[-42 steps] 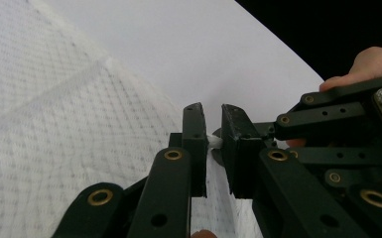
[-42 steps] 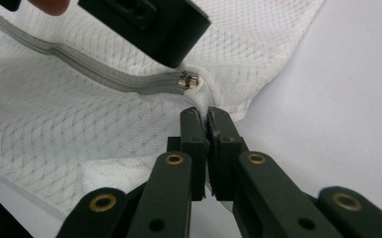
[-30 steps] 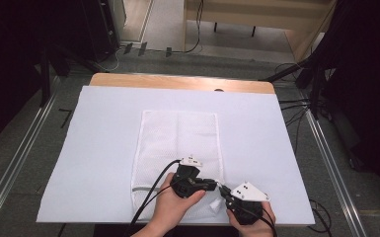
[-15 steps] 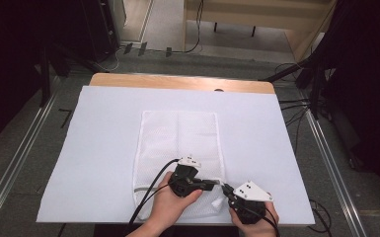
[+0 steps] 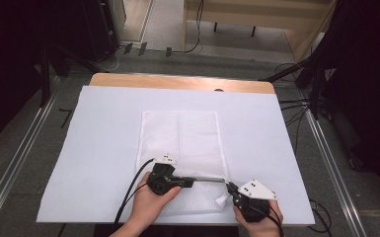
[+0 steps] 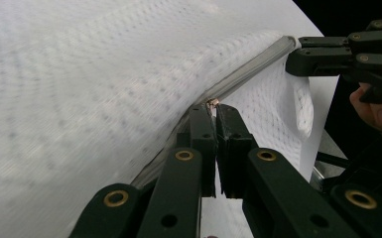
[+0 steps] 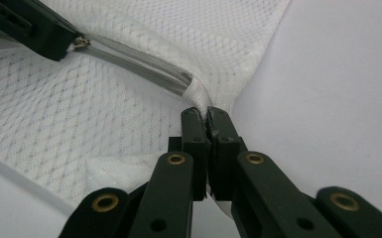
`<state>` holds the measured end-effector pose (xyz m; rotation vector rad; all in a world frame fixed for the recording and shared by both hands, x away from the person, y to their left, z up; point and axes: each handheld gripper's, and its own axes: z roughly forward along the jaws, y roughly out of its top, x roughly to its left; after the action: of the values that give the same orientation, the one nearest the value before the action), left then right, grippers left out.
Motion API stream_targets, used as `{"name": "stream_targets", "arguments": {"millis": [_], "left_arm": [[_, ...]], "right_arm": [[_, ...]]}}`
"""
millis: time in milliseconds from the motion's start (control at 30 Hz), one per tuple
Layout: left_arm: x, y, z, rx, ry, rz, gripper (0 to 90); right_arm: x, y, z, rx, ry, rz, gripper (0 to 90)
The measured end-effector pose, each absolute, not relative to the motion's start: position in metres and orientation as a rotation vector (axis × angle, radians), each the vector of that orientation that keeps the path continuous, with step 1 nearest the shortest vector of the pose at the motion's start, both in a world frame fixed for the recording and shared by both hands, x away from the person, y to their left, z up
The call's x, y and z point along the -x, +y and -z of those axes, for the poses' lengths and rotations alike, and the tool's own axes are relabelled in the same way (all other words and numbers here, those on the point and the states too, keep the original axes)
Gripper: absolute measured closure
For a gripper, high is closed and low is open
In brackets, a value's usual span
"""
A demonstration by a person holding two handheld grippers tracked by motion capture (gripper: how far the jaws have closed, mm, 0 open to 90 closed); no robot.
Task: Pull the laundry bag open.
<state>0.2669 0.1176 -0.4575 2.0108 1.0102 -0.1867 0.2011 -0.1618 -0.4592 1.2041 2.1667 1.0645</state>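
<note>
A: What lies on the table [image 5: 177, 81]?

B: A white sheet [image 5: 103, 148] covers most of the wooden top. On it, near the middle and running toward the near edge, lies a white mesh bag [image 5: 180, 138], rectangular, with a grey zipper [image 5: 209, 179] along its near end.

A: Where is the left gripper [image 5: 190, 182]?

B: At the near end of the bag, held in the person's left hand [image 5: 150, 205], its jaws pointing to the right. In the left gripper view its jaws are closed together on the small metal zipper pull [image 6: 212, 103], with the zipper tape [image 6: 250, 69] stretching away from them toward the other gripper.

A: And the right gripper [image 5: 231, 187]?

B: At the near right corner of the bag, held in the right hand [image 5: 256, 224], with its grey plate on top. In the right gripper view its jaws are pressed together on the white fabric tab [image 7: 201, 96] at the end of the zipper [image 7: 139, 62], so the bag's corner is lifted slightly off the sheet.

A: How do the two grippers stand to each other?

B: Near one another, at opposite ends of a short closed stretch of zipper held taut between them. The mesh beside the right gripper is bunched and folded; the far part of the bag lies flat.
</note>
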Motion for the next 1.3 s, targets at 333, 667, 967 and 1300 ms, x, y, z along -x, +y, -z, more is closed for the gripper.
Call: {"name": "stream_targets", "arguments": {"millis": [333, 667, 967, 1300], "left_arm": [[-0.262, 0.157, 0.457, -1.973, 1.052, 0.137, 87.6], [-0.254, 0.200, 0.460, -1.933, 1.110, 0.104, 87.6], [-0.248, 0.228, 0.457, -1.927, 1.137, 0.047, 87.6], [-0.244, 0.264, 0.459, -1.914, 1.187, 0.007, 87.6]], "right_arm": [[-0.201, -0.163, 0.459, -1.213, 2.165, -1.056, 89.5], [-0.202, -0.163, 0.459, -1.214, 2.170, -1.053, 89.5], [-0.202, -0.163, 0.459, -1.210, 2.167, -1.049, 89.5], [-0.205, -0.169, 0.461, -1.228, 2.164, -1.042, 89.5]]}}
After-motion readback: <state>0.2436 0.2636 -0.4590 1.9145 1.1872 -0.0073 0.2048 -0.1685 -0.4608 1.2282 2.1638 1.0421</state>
